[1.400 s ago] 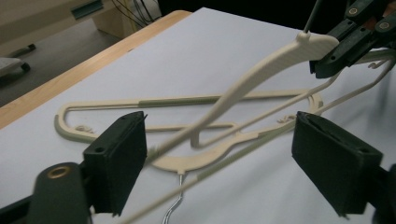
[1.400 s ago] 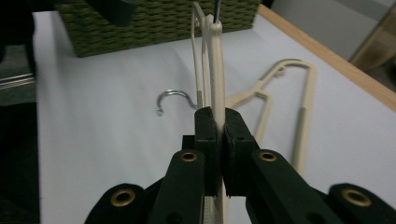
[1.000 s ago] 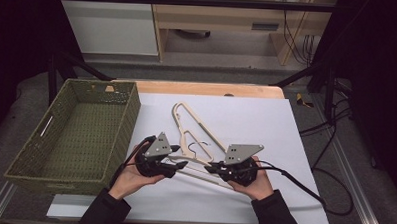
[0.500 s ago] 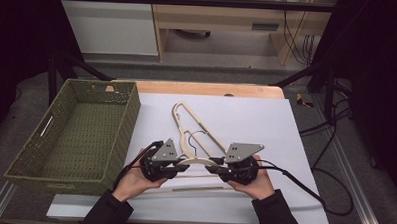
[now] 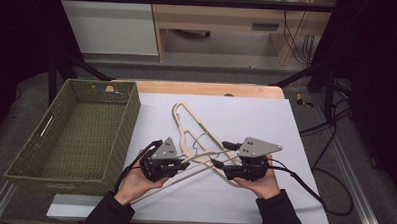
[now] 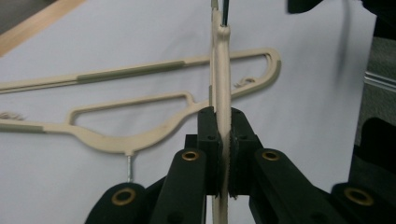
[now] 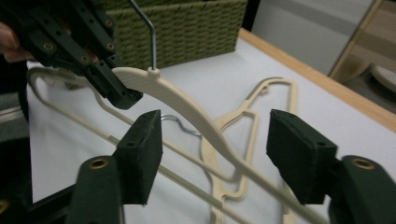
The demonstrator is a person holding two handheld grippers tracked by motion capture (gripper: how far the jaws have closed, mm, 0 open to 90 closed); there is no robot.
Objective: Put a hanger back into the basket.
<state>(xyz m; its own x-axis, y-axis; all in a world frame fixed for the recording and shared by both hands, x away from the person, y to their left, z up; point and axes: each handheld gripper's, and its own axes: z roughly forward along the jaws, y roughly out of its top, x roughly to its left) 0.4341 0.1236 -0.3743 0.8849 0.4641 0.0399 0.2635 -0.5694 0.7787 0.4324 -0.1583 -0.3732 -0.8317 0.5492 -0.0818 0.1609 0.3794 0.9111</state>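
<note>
A cream hanger with a wire hook is raised over the white table. My left gripper has just been closing and is shut on it near the neck. That gripper sits left of centre in the high view. My right gripper has just been opening. Its pads stand apart on both sides of the hanger's arm without touching it. In the high view the right gripper faces the left one. A second cream hanger lies flat behind them.
A green woven basket stands at the table's left, and its wall rises beyond the left gripper. A wooden strip runs along the far edge. Black cables trail off to the right.
The left jaws have closed onto the raised hanger. The right jaws, shut on it before, have opened and let go. Both hands stayed almost in place.
</note>
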